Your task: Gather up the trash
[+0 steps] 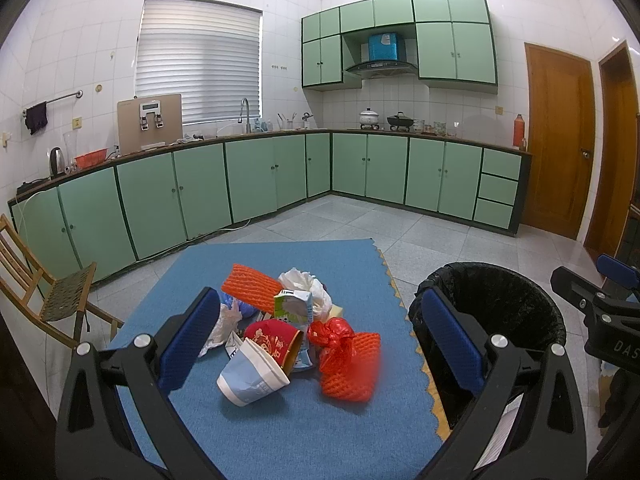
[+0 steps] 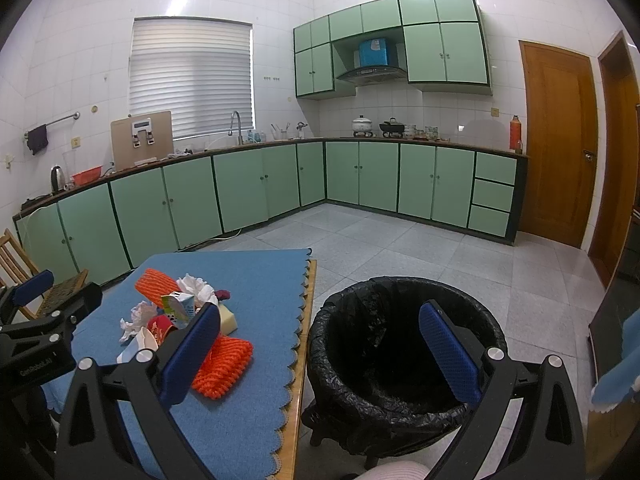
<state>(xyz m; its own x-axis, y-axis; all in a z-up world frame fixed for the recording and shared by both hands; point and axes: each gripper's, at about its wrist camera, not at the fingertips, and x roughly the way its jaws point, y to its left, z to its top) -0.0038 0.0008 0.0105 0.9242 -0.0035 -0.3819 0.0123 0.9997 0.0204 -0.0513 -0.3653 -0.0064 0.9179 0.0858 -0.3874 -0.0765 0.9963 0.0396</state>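
Note:
A heap of trash lies on the blue mat: a white paper cup, a red cup, a green carton, orange foam nets, a red plastic bag and white tissues. My left gripper hangs open just above the heap, holding nothing. The black-lined bin stands on the floor right of the table. My right gripper is open and empty, hovering over the bin's left rim. The same orange net and carton show in the right wrist view.
Green cabinets line the far walls, with a counter carrying pots and a kettle. A wooden folding chair stands left of the table. Wooden doors are at the right. Grey tiled floor lies between table and cabinets.

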